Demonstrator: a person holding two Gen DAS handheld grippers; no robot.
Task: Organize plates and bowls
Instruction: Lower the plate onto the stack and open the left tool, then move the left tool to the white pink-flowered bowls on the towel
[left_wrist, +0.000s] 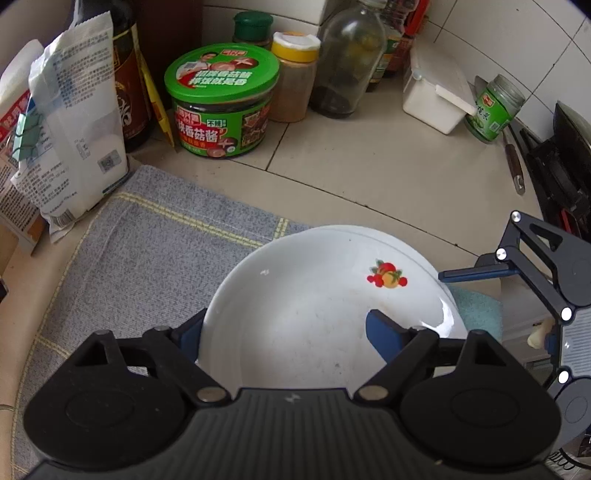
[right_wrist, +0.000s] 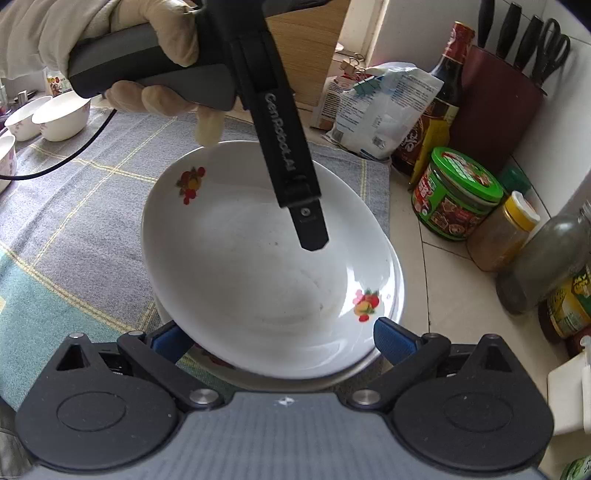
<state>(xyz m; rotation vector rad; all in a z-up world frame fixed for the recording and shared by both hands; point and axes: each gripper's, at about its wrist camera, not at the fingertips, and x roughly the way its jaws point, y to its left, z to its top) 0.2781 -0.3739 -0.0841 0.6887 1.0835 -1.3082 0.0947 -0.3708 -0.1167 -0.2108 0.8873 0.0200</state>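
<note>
Here: two stacked plates on the checked cloth (left_wrist: 147, 240), seen from both wrist cams.

(a) Left wrist view. Top plate (left_wrist: 325, 280), white w/ fruit decal, fills the lower centre of the frame. The left gripper (left_wrist: 286, 328) straddles its near rim. One blue pad sits outside the rim at lower left and is partly hidden by it; the other hangs over the plate's inside, right of centre. The gap is far wider than the rim and neither pad presses on it, so the jaws are released w/ the rim between them. The right gripper enters at the right edge, one finger aimed at the plate's far-right rim, just beside it.

(b) Right wrist view. The top plate lies tilted on a lower plate (right_wrist: 251, 380), offset toward upper left. Contact at the raised side can't be told. The right gripper (right_wrist: 282, 339) flanks the stack's near edge: the left pad is tucked part-way under the rim, the right pad just clear of it. These jaws are spread too and grip nothing, as far as visible. The gloved left hand (right_wrist: 37, 37) comes in from upper left. Bowls (right_wrist: 61, 114) stand well apart, far upper left on the cloth.

Key relation: the plate is round, so no long axis counts. The rim lies crosswise between the left pads, so the left is judged nearer to a grip. Judged step: seating the top plate squarely on the one below.
</note>
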